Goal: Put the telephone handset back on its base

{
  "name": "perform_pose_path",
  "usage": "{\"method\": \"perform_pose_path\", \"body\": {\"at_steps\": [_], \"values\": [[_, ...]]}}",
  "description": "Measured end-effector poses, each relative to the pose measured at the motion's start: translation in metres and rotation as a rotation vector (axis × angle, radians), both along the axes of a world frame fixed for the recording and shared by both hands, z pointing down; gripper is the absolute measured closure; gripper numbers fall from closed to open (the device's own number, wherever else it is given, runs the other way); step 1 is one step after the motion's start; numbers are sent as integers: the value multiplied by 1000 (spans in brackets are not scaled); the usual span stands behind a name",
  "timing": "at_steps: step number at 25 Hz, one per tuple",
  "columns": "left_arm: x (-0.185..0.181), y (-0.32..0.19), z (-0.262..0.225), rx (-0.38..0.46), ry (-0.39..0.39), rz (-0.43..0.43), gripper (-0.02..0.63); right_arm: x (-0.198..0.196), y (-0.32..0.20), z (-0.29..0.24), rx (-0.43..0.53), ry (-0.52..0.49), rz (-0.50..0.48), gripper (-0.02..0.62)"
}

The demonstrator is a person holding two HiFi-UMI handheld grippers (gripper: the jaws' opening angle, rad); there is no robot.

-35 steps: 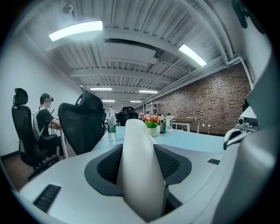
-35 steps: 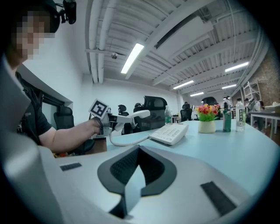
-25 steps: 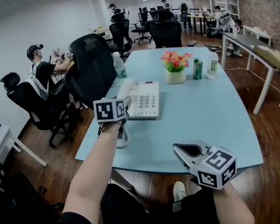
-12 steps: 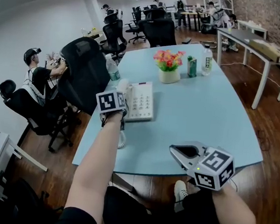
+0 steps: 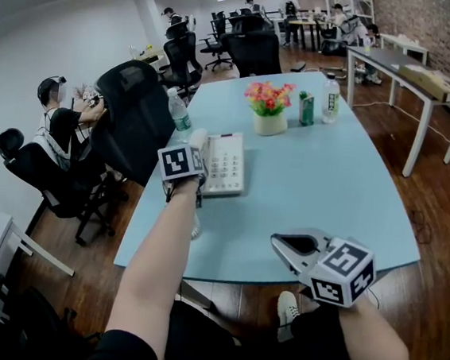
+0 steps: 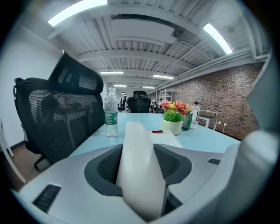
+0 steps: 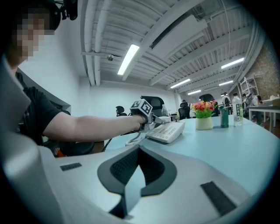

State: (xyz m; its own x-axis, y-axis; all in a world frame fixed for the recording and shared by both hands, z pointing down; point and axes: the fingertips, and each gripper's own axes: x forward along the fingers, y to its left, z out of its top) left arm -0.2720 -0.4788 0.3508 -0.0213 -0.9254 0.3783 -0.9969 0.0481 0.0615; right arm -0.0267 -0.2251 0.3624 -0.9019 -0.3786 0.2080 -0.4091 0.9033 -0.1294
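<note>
Holding the handset (image 6: pixel 136 135) across its width, the left gripper (image 6: pixel 139 168) has its fingers (image 6: pixel 107 164) wide apart, with the dark dotted pads against both sides of it. The handset is at the left side of the base (image 5: pixel 228 164); whether it sits in the cradle I cannot tell. The right gripper (image 7: pixel 138 151) has its fingers together at the tips and holds nothing. It is at the near edge of the table (image 5: pixel 328 186), well apart from the base.

The base lies near the left table edge, and a black mesh chair (image 5: pixel 136 110) stands just beside that edge. To the right of the base the table is bare; a flower pot (image 5: pixel 271 108) stands farther away. The handset is smooth, rounded and white, and the table is smooth and light blue. A coiled cord (image 5: pixel 196 228) hangs at the left edge.
</note>
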Motion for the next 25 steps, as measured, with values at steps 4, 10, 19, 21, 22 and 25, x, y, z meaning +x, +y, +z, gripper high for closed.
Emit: {"method": "perform_pose_path", "body": {"at_steps": [4,10,19,21,22,25], "values": [[-3,0,2,-1,-14,-6,373,1,-1,-1,2,0,2,578],[2,4,-11,32,16,25,361,0,-2,0,4,3,3,578],[6,37,-32,103,37,83,362,-3,2,-3,21,-5,1,578],[11,50,-43,136,40,118,367,-3,2,-5,21,-18,14,578],[13,58,-48,151,38,133,388,-3,2,-5,18,-22,21,578],[12,84,-60,188,24,146,516,-3,4,-6,8,-30,26,578]]}}
